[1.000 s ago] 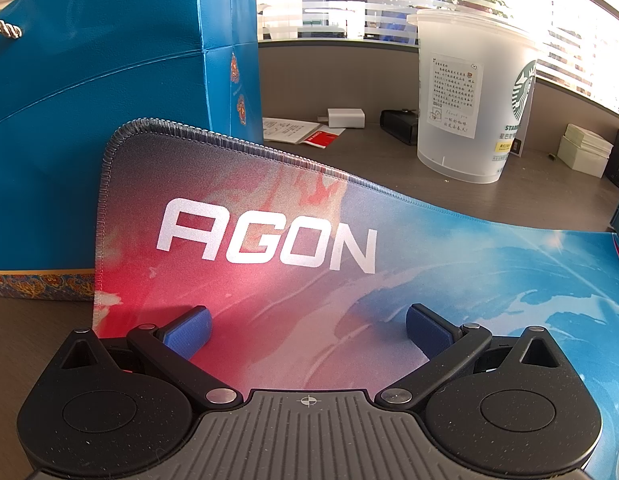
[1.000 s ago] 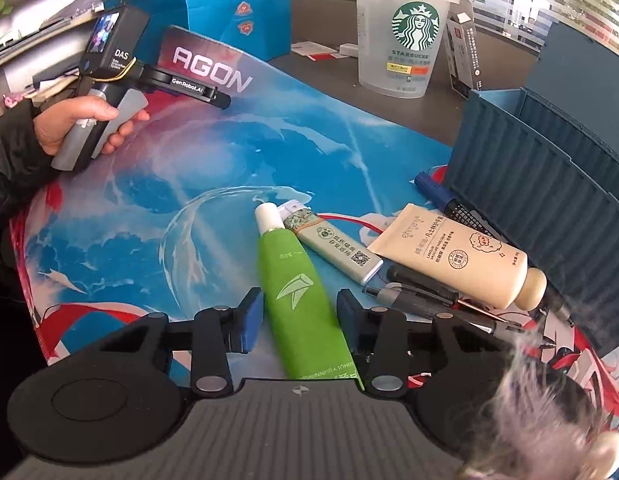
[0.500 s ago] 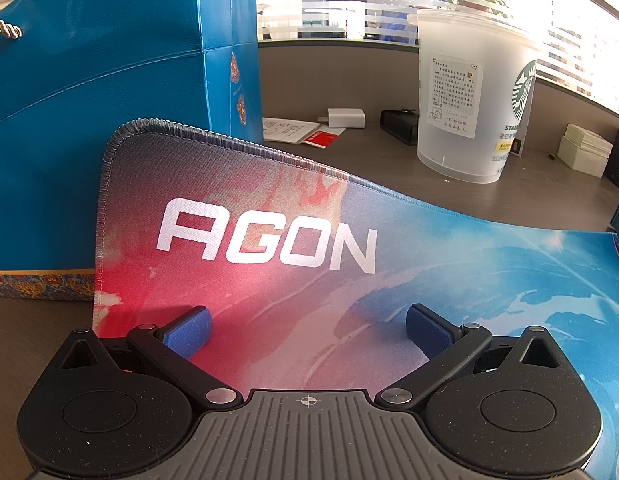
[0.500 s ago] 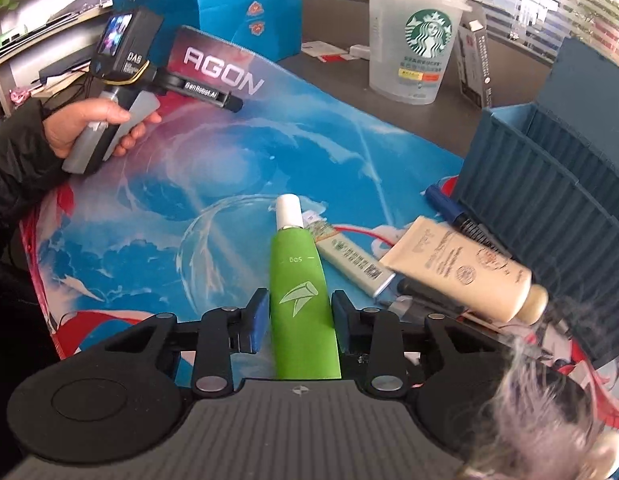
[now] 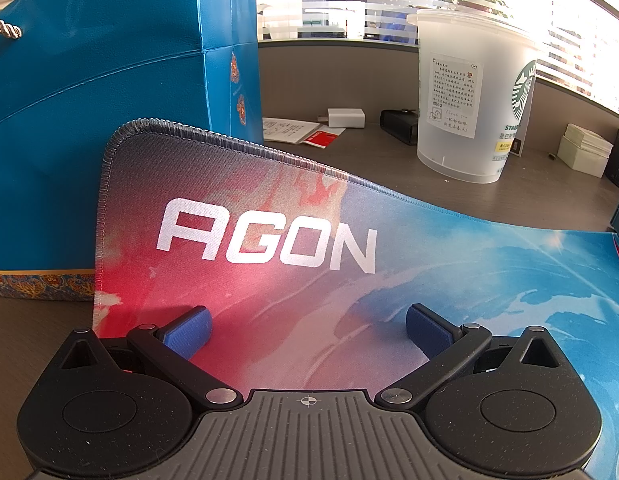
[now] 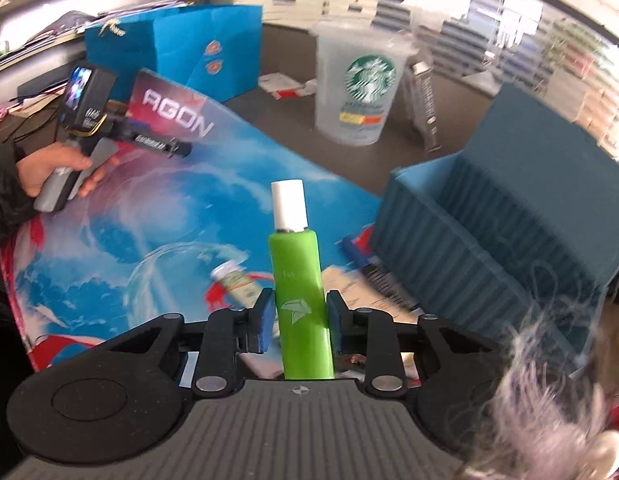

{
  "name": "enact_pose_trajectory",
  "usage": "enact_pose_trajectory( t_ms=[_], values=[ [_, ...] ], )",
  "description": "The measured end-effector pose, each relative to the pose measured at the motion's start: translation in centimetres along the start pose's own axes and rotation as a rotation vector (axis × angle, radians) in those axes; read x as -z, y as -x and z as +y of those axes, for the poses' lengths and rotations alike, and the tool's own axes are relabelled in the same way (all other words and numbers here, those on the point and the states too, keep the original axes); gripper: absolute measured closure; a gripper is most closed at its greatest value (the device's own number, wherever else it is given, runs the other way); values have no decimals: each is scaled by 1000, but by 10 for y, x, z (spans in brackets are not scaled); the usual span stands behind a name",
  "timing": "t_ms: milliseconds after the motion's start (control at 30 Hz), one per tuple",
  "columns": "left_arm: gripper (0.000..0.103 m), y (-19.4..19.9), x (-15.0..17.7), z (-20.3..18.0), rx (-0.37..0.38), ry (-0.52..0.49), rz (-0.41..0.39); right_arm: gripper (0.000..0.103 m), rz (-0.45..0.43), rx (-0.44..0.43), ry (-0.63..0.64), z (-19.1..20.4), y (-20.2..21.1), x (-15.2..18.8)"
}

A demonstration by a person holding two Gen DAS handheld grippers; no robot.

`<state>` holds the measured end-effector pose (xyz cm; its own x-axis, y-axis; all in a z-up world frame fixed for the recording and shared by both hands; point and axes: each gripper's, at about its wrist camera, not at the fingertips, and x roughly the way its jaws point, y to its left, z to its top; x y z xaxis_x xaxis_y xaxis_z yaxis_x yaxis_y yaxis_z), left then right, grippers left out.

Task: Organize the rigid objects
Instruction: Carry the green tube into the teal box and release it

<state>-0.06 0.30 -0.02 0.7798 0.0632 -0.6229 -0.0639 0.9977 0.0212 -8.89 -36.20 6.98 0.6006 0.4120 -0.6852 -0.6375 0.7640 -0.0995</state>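
A green tube with a white cap (image 6: 297, 264) stands upright between the blue pads of my right gripper (image 6: 300, 312), lifted above the mat. The jaws are still closing and the pads press on its sides. Below it a small white tube (image 6: 233, 280) and a blue marker (image 6: 361, 260) lie on the mat, blurred. A dark blue ribbed box (image 6: 489, 240) stands open to the right. My left gripper (image 5: 307, 326) is open and holds nothing, resting over the AGON mat (image 5: 269, 220). A hand holds the left gripper (image 6: 181, 148) at the far left of the right wrist view.
A clear Starbucks cup (image 5: 469, 100) stands behind the mat, and a blue paper bag (image 5: 109, 100) stands at the back left. Small boxes and papers (image 5: 301, 132) lie on the brown desk. Grey fluff (image 6: 541, 400) covers the lower right corner of the right wrist view.
My right gripper closed on the green tube and lifted it off the mat, so the tube now points upward. The left gripper has not moved.
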Motion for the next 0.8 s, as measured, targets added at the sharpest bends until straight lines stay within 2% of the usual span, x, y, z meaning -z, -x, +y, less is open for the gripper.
enact_pose_trajectory(
  t_ms=[33, 67, 200, 367, 633, 800],
  values=[
    [0, 0, 0, 0, 0, 0, 0, 88, -6, 15, 0, -6, 3, -3],
    [0, 0, 0, 0, 0, 0, 0, 89, -9, 28, 0, -10, 5, -6],
    [0, 0, 0, 0, 0, 0, 0, 90, -41, 55, -32, -29, 12, -13],
    [0, 0, 0, 0, 0, 0, 0, 90, -85, 23, -124, -49, 16, -15],
    [0, 0, 0, 0, 0, 0, 0, 90, -272, -24, -407, -102, 31, -17],
    [0, 0, 0, 0, 0, 0, 0, 90, -334, -9, -426, -114, 30, -24]
  ],
)
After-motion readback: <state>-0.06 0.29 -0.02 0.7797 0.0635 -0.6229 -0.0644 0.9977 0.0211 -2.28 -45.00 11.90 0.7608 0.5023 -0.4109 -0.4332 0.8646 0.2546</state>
